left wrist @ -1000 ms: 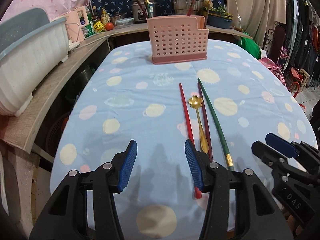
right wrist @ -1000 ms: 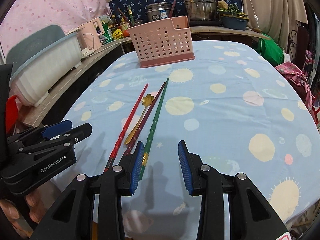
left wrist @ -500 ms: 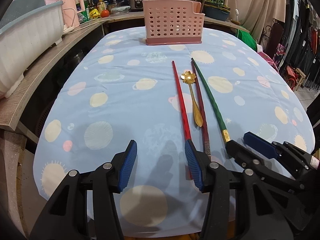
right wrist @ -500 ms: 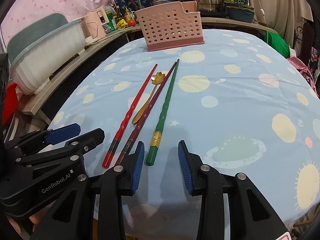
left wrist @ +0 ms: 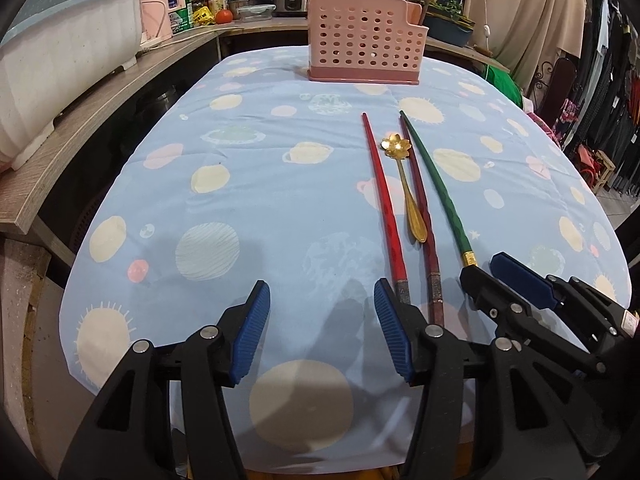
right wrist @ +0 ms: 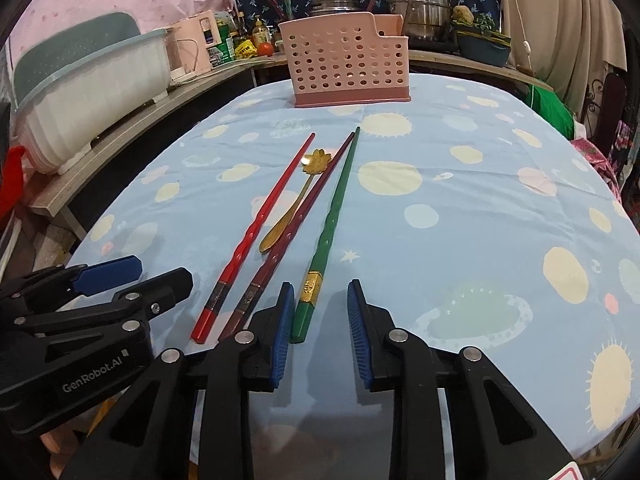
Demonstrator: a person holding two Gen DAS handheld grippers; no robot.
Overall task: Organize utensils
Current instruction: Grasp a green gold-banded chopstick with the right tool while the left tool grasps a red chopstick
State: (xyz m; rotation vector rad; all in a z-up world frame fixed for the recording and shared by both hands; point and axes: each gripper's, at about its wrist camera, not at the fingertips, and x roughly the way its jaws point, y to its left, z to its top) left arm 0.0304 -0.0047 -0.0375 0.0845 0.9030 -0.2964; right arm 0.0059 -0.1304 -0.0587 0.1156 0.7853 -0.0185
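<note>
Right wrist: green chopstick between jaws (untouched)

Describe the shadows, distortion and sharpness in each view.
Left wrist view: fisheye bends the table edges, black vignette at the corners, soft jaw shadows on the cloth, chopsticks sharp. Right wrist view: same bowing, shadows under the jaws, basket crisp, no glare.
</note>
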